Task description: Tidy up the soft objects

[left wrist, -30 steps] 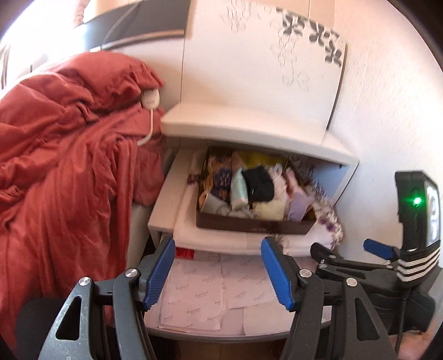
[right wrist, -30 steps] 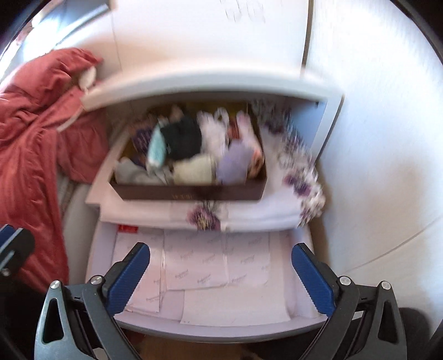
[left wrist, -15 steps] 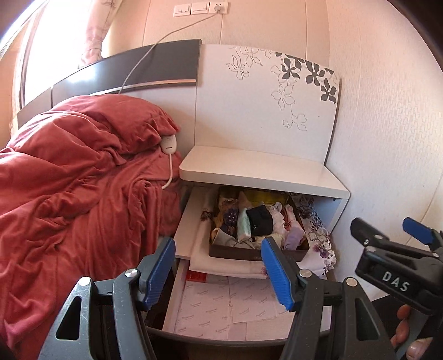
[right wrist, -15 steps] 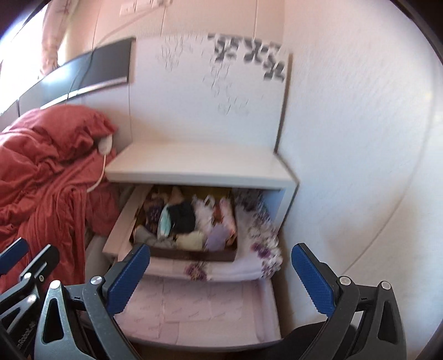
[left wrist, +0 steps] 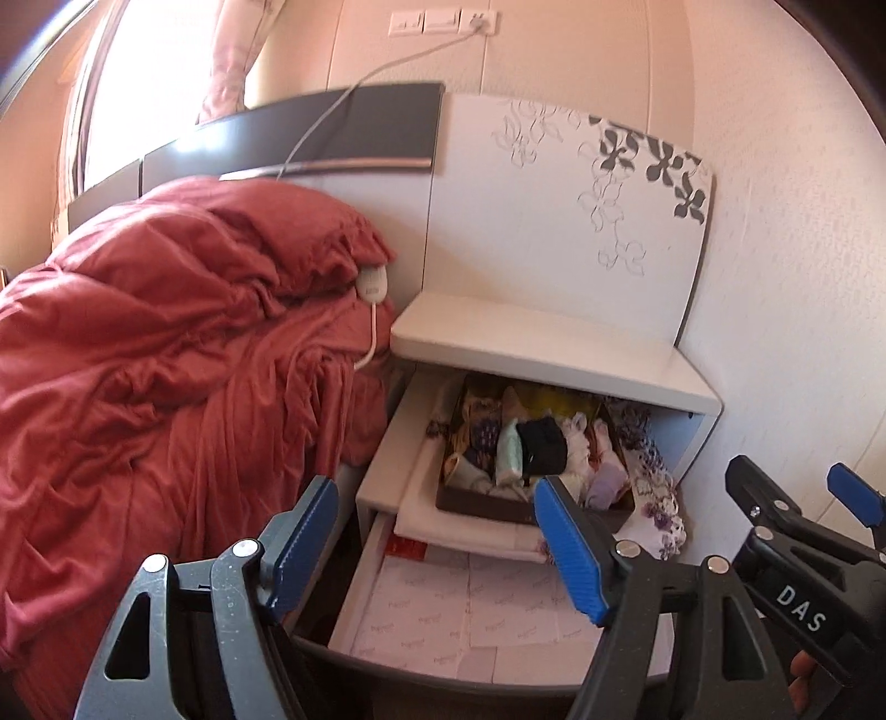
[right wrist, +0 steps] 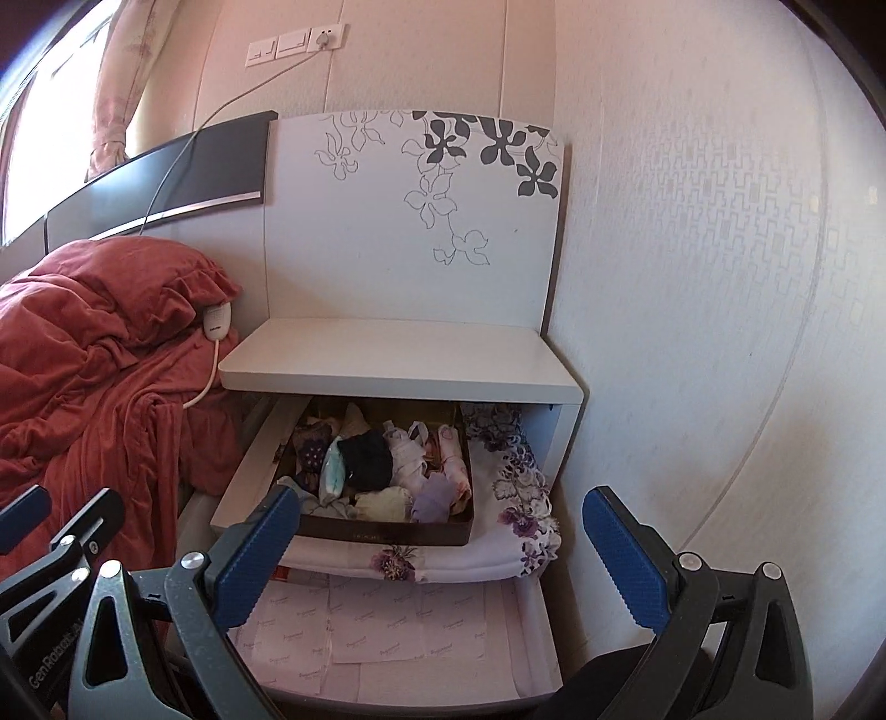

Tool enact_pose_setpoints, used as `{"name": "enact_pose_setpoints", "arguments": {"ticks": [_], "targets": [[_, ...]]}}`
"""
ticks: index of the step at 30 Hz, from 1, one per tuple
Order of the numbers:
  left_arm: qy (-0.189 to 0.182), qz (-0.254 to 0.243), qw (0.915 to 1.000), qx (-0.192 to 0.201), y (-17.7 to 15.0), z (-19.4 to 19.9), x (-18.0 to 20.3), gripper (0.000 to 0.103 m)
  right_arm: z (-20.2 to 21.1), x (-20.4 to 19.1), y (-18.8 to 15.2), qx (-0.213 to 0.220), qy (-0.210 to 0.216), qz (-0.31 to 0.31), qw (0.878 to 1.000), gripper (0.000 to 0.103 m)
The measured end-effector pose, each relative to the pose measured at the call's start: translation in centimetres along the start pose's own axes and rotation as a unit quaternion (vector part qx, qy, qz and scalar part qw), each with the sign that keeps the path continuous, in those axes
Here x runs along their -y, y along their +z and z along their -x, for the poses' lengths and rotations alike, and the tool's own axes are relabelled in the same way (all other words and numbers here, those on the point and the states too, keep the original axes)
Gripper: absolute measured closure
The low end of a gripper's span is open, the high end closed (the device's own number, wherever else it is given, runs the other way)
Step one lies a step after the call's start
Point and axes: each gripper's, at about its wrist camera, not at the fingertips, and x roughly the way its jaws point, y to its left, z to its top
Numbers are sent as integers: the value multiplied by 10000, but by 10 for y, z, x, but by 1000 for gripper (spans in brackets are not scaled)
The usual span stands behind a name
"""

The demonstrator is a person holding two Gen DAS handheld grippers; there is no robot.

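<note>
Both grippers hang back from the white bedside cabinet (right wrist: 398, 371), which stands between the bed and the patterned wall. The left gripper (left wrist: 443, 545) has its blue fingers (left wrist: 565, 554) spread wide; they have just been opening further and nothing lies between them. The right gripper (right wrist: 443, 559) also has its fingers (right wrist: 620, 554) wide apart and empty.

The soft things are in the pulled-out upper drawer (right wrist: 243, 471): a dark brown box (right wrist: 387, 531) packed with small rolled and folded fabric pieces, among them a black one (right wrist: 362, 462), a pale blue one (right wrist: 332, 473), a cream one (right wrist: 382, 504) and a lilac one (right wrist: 432, 501) (whether socks or underwear cannot be told). The box sits on a folded white cloth with purple flowers (right wrist: 520, 498), which hangs over the drawer's front and right edge. Below, the lower drawer (right wrist: 387, 637) stands open too, lined with flat pale pink packets.

The cabinet's top shelf is bare. To its left a rumpled red blanket (left wrist: 155, 360) covers the bed, with a white corded controller (left wrist: 372, 285) lying at the edge of the red pillow; a cable runs up to the wall socket (right wrist: 326, 39).
</note>
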Motion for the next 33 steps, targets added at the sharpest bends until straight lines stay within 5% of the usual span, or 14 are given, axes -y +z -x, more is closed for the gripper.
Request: {"name": "enact_pose_setpoints", "arguments": {"ticks": [33], "targets": [[-150,-142,9998,-41,-4,-2,1,28,-5,-1,-6,-84,80,-5,9999,0]]}}
